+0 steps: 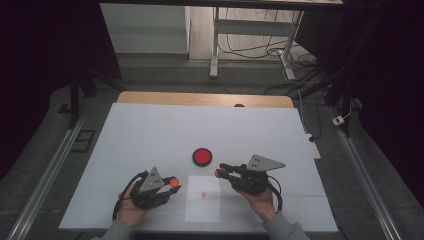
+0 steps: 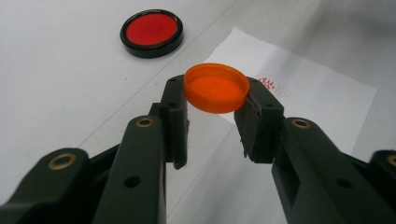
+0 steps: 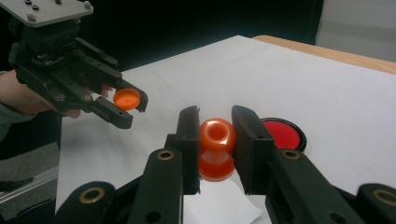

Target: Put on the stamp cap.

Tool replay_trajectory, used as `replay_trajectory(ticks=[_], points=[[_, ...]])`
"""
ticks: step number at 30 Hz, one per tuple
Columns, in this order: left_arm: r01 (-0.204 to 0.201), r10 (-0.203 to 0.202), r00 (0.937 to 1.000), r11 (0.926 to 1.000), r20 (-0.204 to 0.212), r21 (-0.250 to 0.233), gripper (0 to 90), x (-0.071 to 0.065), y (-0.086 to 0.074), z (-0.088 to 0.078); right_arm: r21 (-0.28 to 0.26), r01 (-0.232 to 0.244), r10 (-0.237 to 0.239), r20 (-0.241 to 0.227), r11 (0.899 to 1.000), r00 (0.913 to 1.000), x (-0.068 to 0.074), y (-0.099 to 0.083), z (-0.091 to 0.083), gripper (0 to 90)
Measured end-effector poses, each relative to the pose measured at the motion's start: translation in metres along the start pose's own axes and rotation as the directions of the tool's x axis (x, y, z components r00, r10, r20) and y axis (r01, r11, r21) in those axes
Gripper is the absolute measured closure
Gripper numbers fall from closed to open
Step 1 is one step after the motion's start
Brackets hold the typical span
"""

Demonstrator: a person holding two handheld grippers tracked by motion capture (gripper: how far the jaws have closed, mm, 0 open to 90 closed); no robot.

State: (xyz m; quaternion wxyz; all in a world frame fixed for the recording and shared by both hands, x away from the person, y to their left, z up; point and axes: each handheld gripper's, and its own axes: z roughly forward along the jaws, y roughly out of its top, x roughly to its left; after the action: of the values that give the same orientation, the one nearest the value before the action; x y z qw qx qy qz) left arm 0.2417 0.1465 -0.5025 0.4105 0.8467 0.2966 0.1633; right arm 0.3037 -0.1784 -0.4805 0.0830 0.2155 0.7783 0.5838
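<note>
Two black two-jaw grippers, the left gripper (image 1: 170, 184) and the right gripper (image 1: 220, 171). One round orange plastic cap (image 2: 216, 87) at the left. One glossy orange spool-shaped plastic piece (image 3: 217, 148) at the right. One round black-rimmed red disc (image 1: 202, 156) farther off. One white paper sheet (image 1: 202, 210) nearest.

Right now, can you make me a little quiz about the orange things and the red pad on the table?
1. True or false: the left gripper holds an orange cap.
2. What does the right gripper hold? A) the round red ink pad B) an orange stamp with a hole in its end C) the paper
3. What colour is the mark printed on the paper sheet?

Key: 1 true. 2 B, the orange stamp; the red ink pad lies open on the table. 3 red.
</note>
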Motion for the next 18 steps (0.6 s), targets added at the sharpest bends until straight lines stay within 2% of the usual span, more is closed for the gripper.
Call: replay_trajectory(ticks=[18], points=[[-0.047,0.048,0.9983,0.9989,0.035,-0.006,65.2,-0.008,0.026,0.018,-0.01,-0.006,0.006,0.0,1.0,1.0,0.0,0.001,-0.001,72.1]])
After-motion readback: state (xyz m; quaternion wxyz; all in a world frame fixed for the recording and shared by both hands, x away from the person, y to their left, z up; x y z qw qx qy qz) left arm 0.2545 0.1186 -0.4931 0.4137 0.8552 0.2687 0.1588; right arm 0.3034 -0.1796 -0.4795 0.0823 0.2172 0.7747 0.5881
